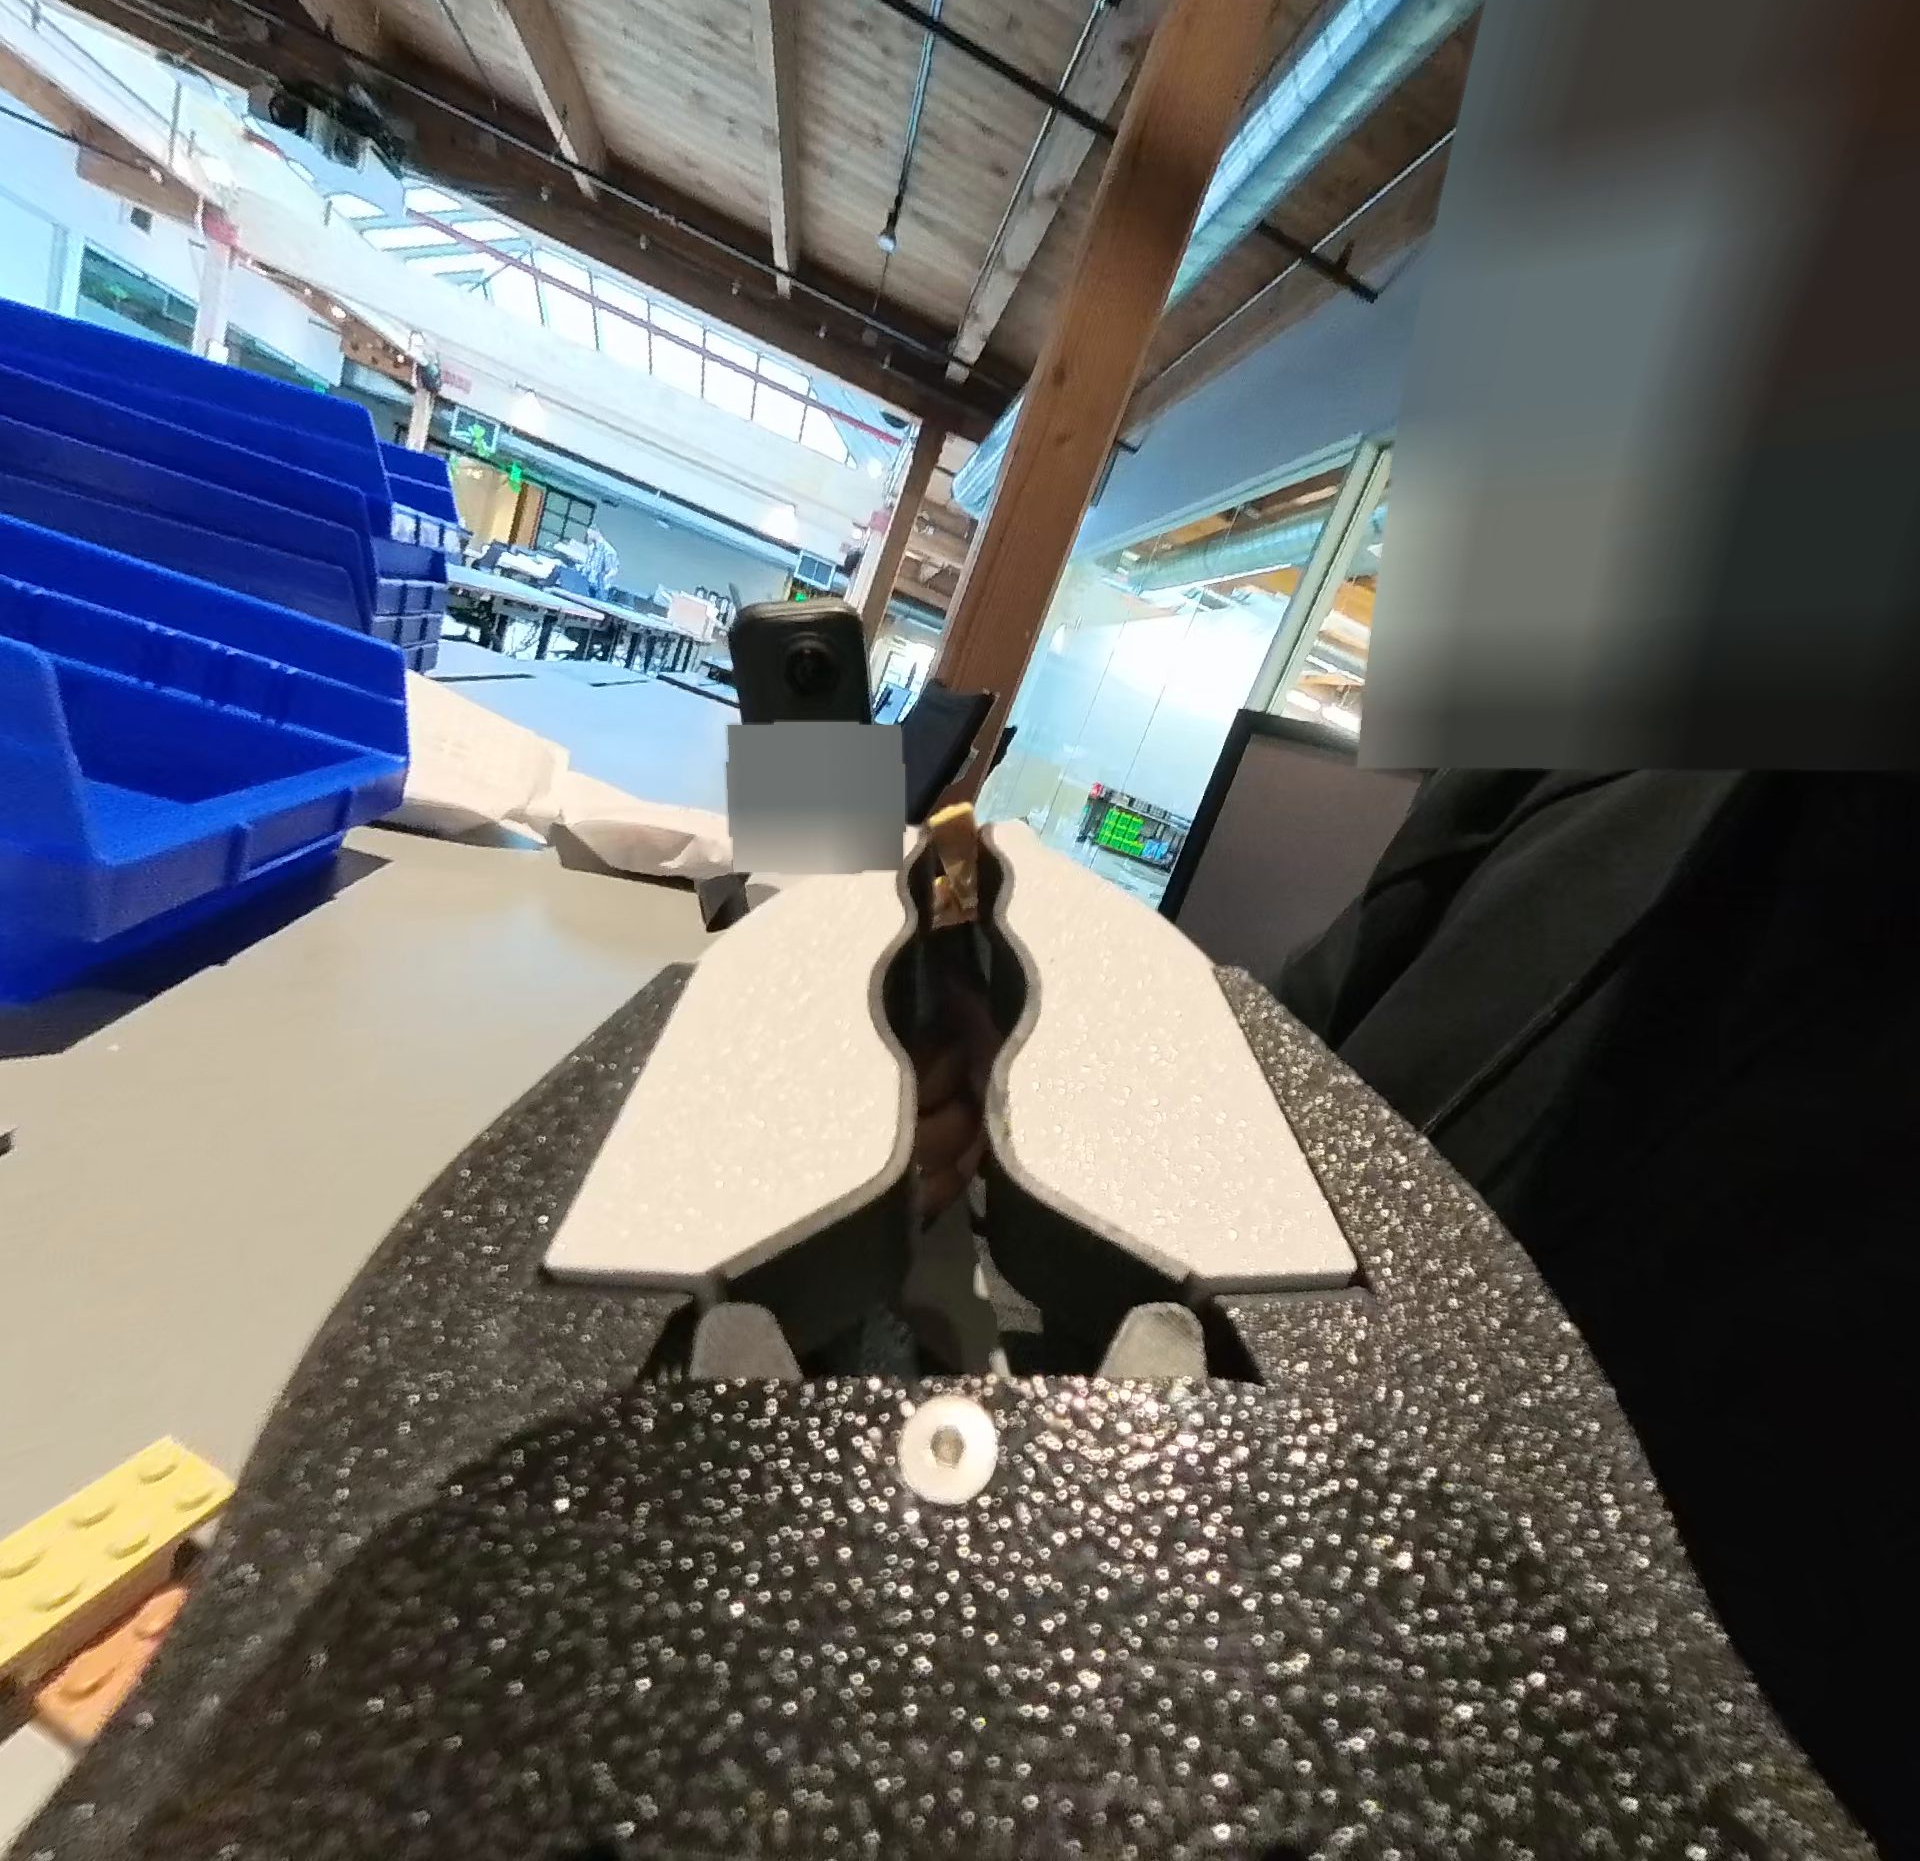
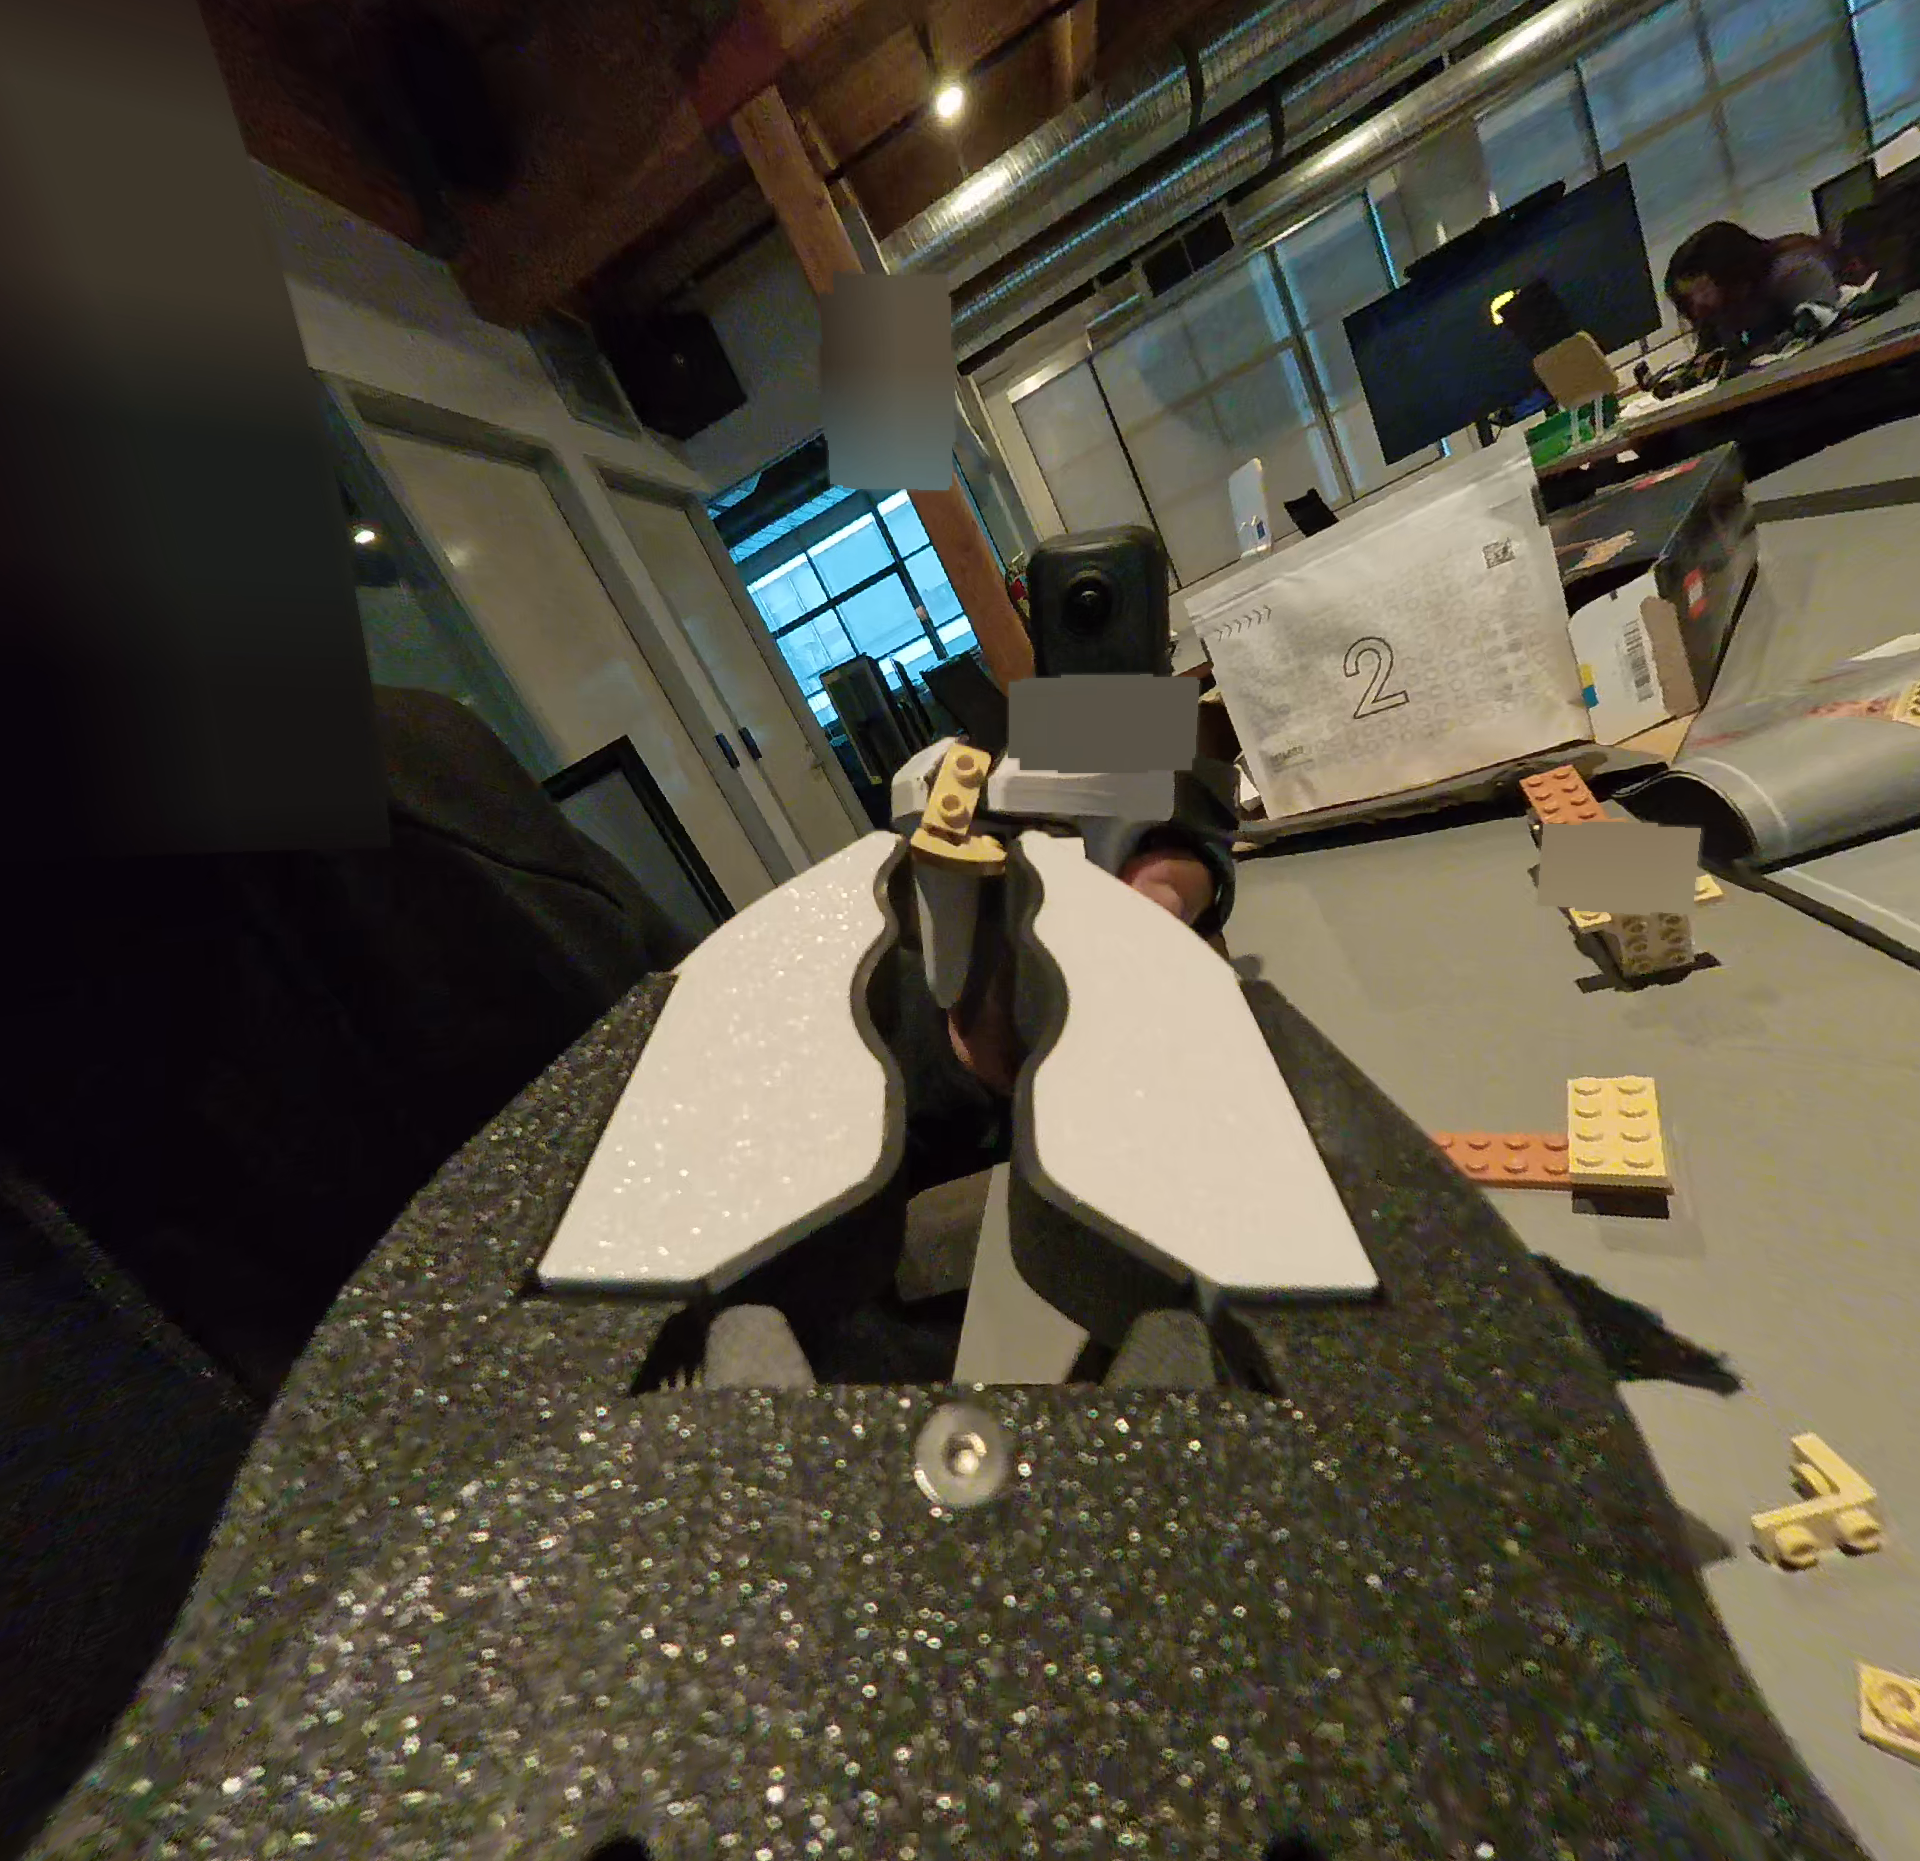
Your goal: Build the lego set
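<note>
My left gripper [image 1: 954, 843] is raised off the grey table [image 1: 312, 1063]. Its jaws are nearly together, pinching a small tan lego piece [image 1: 954, 855] at the tips. My right gripper [image 2: 958, 850] faces it from the other side. Its jaws stand a little wider, closed round the same small tan assembly [image 2: 956, 809], which has a studded plate standing upright. A grey finger [image 2: 948, 938] of the left gripper shows between my right jaws. Each view shows the other gripper's black camera [image 1: 800, 668] [image 2: 1091, 606] just behind the piece.
Blue bins [image 1: 177, 689] are stacked at the left. A tan plate [image 2: 1616, 1131] lies on an orange plate [image 2: 1507, 1157], and also shows in the left wrist view [image 1: 104, 1541]. Tan bracket pieces [image 2: 1818, 1510], a tan brick stack [image 2: 1642, 944] and a white bag [image 2: 1392, 658] stand to the right. My two grippers' fingertips are within a few centimetres of each other. The tan brick stack [image 2: 1642, 944] is about 20 cm from both grippers' fingertips.
</note>
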